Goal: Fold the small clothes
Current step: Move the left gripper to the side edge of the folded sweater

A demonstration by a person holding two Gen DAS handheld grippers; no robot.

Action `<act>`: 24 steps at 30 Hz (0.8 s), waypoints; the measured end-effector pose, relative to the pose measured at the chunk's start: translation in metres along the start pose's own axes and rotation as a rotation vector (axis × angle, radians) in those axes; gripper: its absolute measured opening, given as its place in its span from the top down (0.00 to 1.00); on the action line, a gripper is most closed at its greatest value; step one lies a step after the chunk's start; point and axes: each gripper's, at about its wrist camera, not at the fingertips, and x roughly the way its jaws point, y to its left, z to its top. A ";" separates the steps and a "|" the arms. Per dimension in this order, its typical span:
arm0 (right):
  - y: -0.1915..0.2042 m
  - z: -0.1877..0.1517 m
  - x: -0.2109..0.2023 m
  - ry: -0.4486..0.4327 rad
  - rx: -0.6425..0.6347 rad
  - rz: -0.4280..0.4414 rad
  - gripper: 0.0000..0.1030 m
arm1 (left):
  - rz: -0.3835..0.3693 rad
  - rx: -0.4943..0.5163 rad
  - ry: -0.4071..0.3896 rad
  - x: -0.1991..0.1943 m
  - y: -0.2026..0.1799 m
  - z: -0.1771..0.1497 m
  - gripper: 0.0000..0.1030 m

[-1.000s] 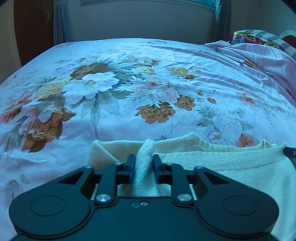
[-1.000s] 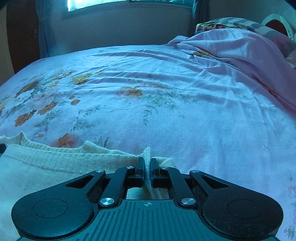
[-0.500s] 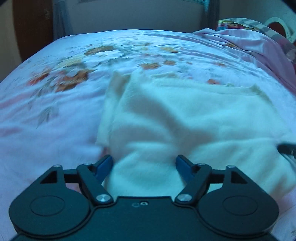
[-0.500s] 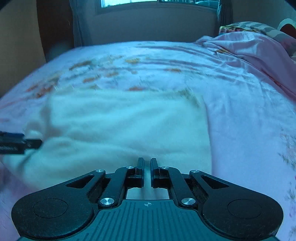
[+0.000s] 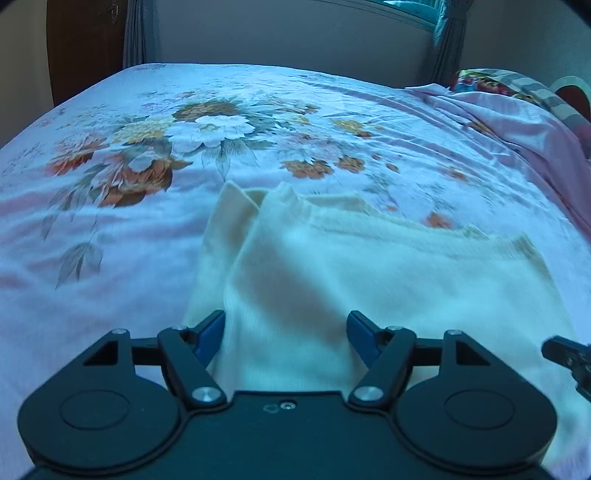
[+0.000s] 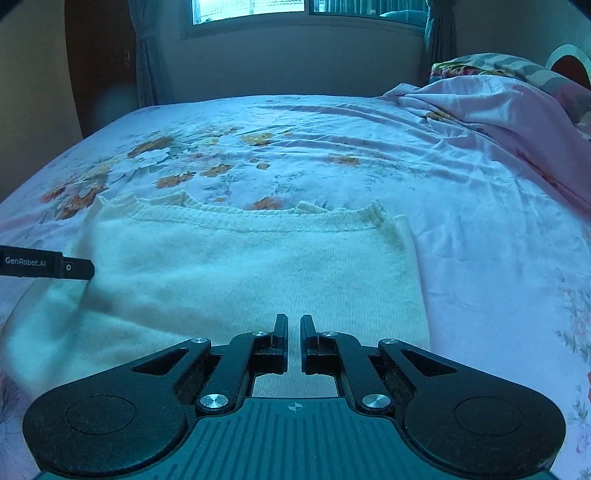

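Observation:
A cream knitted sweater (image 6: 251,266) lies folded flat on the floral bedspread, its ribbed hem edge at the far side; it also fills the lower left wrist view (image 5: 369,266). My left gripper (image 5: 286,328) is open and wide, above the sweater's near left part, holding nothing. My right gripper (image 6: 293,328) has its jaws nearly together with a narrow gap, above the sweater's near right part, with no cloth between them. The left gripper's finger (image 6: 70,266) shows at the left edge of the right wrist view. The right gripper's tip (image 5: 565,354) shows at the right edge of the left wrist view.
The pink floral bedspread (image 5: 184,140) stretches far and to both sides. A bunched pink blanket (image 6: 509,110) and a pillow (image 6: 495,68) lie at the far right. A wall with a window (image 6: 251,7) and curtains stands behind the bed.
Both grippers let go of the sweater's edge, which they held a second ago, and drew back toward the near side. The left jaws opened wide. The sweater now lies flat.

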 end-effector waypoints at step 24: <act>0.037 -0.029 -0.034 0.024 0.015 0.096 0.96 | -0.031 -0.212 0.128 -0.031 0.068 -0.031 0.18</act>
